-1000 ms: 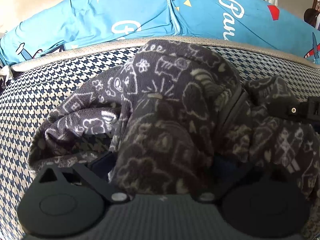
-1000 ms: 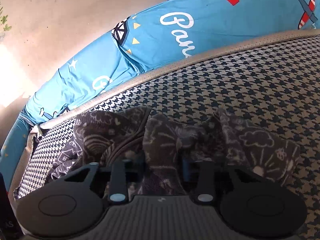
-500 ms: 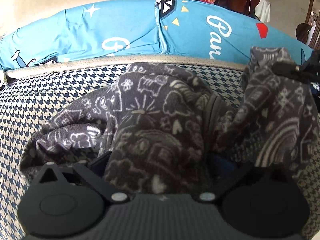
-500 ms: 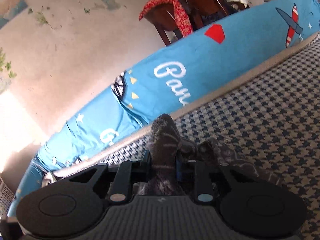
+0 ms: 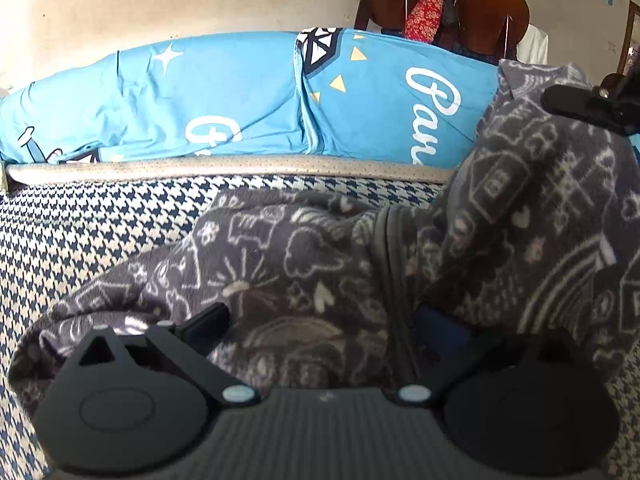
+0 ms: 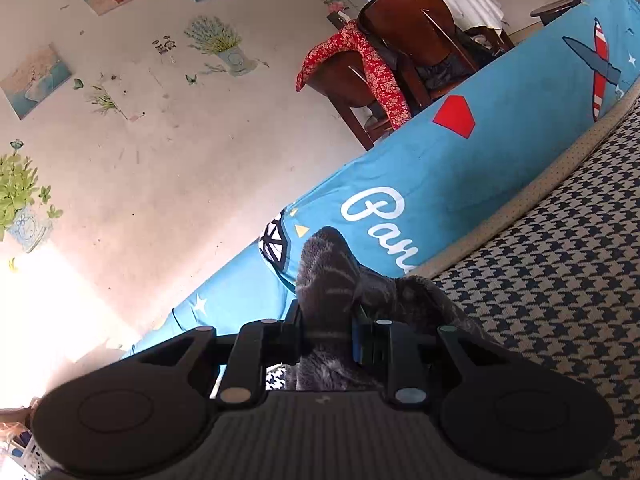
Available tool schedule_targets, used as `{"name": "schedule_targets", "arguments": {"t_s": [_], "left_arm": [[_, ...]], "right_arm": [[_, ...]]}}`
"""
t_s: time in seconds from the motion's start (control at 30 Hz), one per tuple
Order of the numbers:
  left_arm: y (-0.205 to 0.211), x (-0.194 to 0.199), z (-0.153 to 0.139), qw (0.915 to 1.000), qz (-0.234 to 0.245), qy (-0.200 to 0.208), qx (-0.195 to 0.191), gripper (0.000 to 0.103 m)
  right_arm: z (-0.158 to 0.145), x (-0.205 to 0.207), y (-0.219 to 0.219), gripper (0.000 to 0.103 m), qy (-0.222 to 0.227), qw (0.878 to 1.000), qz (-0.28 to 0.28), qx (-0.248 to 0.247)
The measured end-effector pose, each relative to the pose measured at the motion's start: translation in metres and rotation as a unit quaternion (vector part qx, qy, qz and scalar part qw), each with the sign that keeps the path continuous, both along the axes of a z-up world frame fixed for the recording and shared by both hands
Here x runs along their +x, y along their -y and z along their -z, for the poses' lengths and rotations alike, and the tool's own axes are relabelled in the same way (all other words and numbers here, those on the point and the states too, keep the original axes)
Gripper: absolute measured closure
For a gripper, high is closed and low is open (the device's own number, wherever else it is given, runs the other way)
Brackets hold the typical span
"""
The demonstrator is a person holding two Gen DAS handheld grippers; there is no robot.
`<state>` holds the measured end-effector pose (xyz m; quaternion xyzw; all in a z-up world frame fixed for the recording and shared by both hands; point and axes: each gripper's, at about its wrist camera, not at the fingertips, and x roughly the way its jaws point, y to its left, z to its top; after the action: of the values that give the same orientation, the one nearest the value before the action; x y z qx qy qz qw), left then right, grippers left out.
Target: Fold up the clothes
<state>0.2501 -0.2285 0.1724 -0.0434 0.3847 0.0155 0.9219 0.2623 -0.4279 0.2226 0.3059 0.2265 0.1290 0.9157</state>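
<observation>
We have the dark fleece garment (image 5: 304, 280) bunched on the houndstooth bed (image 5: 100, 236), and both grippers are on it. The right gripper (image 6: 326, 338) has its fingers (image 6: 294, 330) clamped on a fold of the fleece, which pokes up between them; its view tilts up toward the wall and the wooden chair (image 6: 404, 40), so we judge that hand raised and pitched back, with cloth hanging below it. In the left wrist view that lifted part rises to the right of our fingers, ahead of the blue Paris-print bedding (image 5: 248, 100), with the right tool's tip pinching its top.

The left gripper (image 5: 320, 328) sits low, pointing roughly level across the bed. Its fingers stand wide apart with a thick mound of fleece between them; whether they truly pinch it, we cannot tell from here, because the cloth hides the pads.

To do this well, we judge the trick is finding a true edge or corner, not a random bunch. The ribbed band (image 5: 390, 264) running just ahead of the fingers looks like a hem or waistband, a fair landmark. We want both grips on matching points so the cloth hangs flat, tension kept even, and no lower layers dragged along.
</observation>
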Motion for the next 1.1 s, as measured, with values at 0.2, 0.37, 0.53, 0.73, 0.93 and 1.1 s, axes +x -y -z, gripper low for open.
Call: {"name": "schedule_targets", "arguments": {"t_s": [0.2, 0.37, 0.53, 0.73, 0.93, 1.1], "left_arm": [[0.002, 0.013, 0.004, 0.9994, -0.026, 0.019, 0.009, 0.000], [0.000, 0.030, 0.002, 0.9967, -0.056, 0.049, 0.034, 0.000], [-0.019, 0.058, -0.007, 0.9888, -0.117, 0.077, 0.052, 0.000], [-0.098, 0.095, 0.015, 0.9765, -0.209, -0.017, -0.050, 0.000], [-0.100, 0.087, 0.014, 0.9807, -0.188, -0.018, -0.051, 0.000], [-0.082, 0.077, 0.006, 0.9879, -0.145, -0.018, -0.051, 0.000]], "right_arm": [[-0.007, 0.006, -0.012, 0.079, 0.013, 1.000, -0.006, -0.021], [-0.013, 0.008, -0.018, 0.079, 0.026, 0.999, -0.011, -0.036], [-0.020, 0.006, -0.027, 0.079, 0.049, 0.997, -0.025, -0.049], [-0.014, 0.008, -0.024, 0.072, 0.023, 0.994, 0.005, -0.102], [0.001, 0.018, -0.005, 0.072, -0.030, 0.989, 0.033, -0.140], [0.008, 0.018, -0.005, 0.067, -0.044, 0.985, 0.029, -0.165]]}}
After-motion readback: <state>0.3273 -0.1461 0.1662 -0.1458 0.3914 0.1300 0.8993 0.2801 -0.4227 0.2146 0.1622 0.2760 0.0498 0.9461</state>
